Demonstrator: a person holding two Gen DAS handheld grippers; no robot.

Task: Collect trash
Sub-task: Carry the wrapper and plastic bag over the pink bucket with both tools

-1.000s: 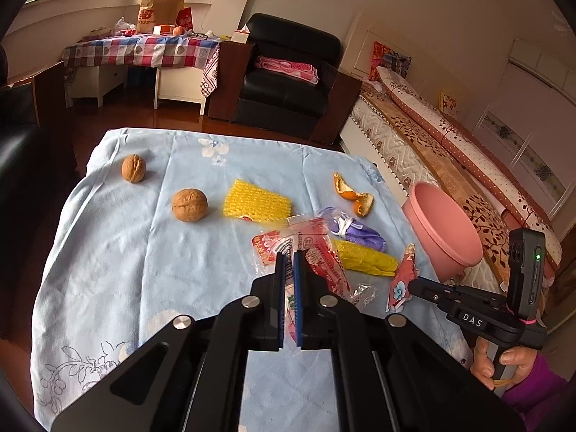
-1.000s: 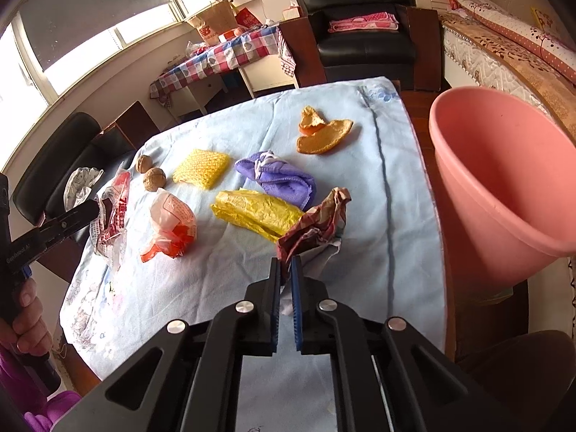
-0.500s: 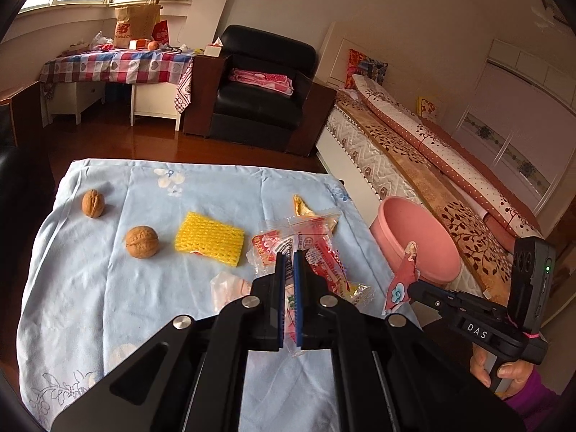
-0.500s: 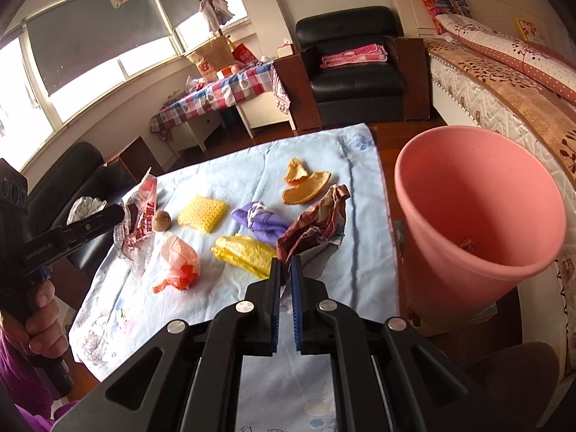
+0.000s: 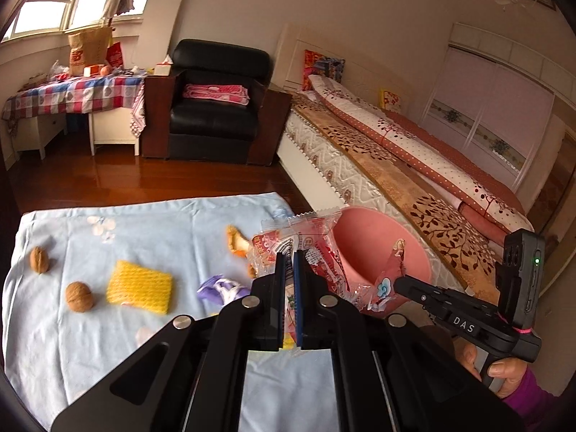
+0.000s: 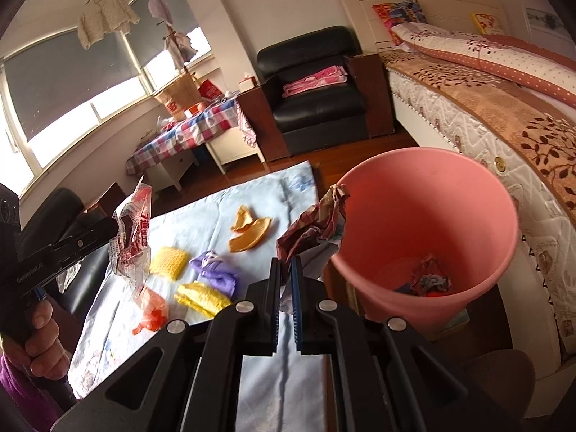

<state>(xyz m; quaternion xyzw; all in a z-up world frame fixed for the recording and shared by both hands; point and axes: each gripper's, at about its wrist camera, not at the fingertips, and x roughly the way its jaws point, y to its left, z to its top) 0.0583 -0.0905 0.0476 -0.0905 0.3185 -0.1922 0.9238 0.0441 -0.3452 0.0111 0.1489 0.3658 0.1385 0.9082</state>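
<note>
Trash aloft in both hands! Left tongs (image 5: 287, 257) pinch a red-printed clear wrapper (image 5: 288, 241), right tongs (image 6: 286, 268) a crumpled brown wrapper (image 6: 316, 223): light, crinkly, slippery film, best nipped at a bunched fold. Since a second ago, both have risen off the tabletop (image 6: 201, 216) towards the pink bin (image 6: 450, 216).

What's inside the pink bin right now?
In the right wrist view, the pink bin holds a small crumpled pile of wrappers at the bottom. The near wall hides part of the floor, so anything lying there can't be seen.
</note>
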